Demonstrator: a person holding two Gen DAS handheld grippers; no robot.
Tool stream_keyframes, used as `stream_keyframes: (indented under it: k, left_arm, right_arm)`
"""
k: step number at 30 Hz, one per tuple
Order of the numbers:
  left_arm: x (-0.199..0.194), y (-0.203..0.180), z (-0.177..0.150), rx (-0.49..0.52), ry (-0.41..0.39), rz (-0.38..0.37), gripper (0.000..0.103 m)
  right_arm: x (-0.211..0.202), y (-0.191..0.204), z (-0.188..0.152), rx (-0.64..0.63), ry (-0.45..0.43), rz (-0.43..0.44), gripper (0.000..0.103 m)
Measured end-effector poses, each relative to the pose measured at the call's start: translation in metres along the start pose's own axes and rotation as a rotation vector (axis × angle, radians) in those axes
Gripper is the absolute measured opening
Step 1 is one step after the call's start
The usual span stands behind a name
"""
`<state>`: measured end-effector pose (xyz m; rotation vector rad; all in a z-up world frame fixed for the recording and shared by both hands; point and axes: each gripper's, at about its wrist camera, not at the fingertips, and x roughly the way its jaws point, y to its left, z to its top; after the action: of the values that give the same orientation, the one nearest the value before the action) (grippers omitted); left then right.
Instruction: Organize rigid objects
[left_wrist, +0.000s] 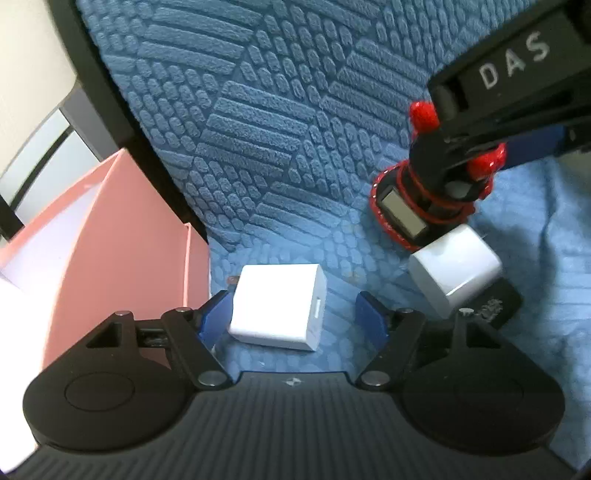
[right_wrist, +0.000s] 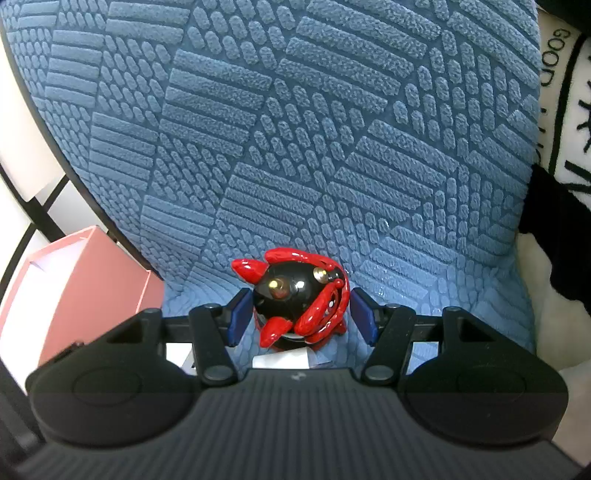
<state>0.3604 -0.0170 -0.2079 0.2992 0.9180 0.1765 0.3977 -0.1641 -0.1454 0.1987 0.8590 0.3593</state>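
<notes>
A white charger cube (left_wrist: 279, 306) lies on the blue seat between the fingers of my open left gripper (left_wrist: 291, 319), its left face against the left finger. A second white charger (left_wrist: 456, 269) lies to the right, leaning on a small black object (left_wrist: 498, 306). A black and red figurine (left_wrist: 424, 199) stands just beyond it. In the right wrist view the figurine (right_wrist: 295, 299) stands between the open fingers of my right gripper (right_wrist: 301, 317), the fingers apart from its sides. The right gripper's body shows in the left wrist view, above the figurine.
An open pink box (left_wrist: 122, 236) with a white inside stands at the left on the seat; it also shows in the right wrist view (right_wrist: 92, 280). The blue quilted backrest (right_wrist: 295, 129) rises behind. A white cushion with black print (right_wrist: 569, 129) is at the right.
</notes>
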Motion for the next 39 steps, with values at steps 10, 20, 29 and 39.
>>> stream_keyframes:
  k: [10,20,29,39]
  left_arm:
    - [0.015,0.006,0.007,-0.015,0.002,-0.064,0.086]
    - [0.014,0.017,0.000,-0.035,-0.026,-0.081,0.059]
    - [-0.005,0.019,-0.004,-0.099,-0.034,-0.185,0.058]
    - [-0.027,0.024,-0.010,-0.146,-0.036,-0.231,0.057]
  right_arm:
    - [0.005,0.002,0.001,0.014,0.000,0.000,0.061]
    - [0.001,-0.004,0.002,0.038,-0.002,-0.007,0.061]
    - [-0.004,-0.006,0.003,0.029,0.003,-0.002,0.061]
    - [-0.019,0.011,-0.002,-0.010,-0.035,-0.013,0.061]
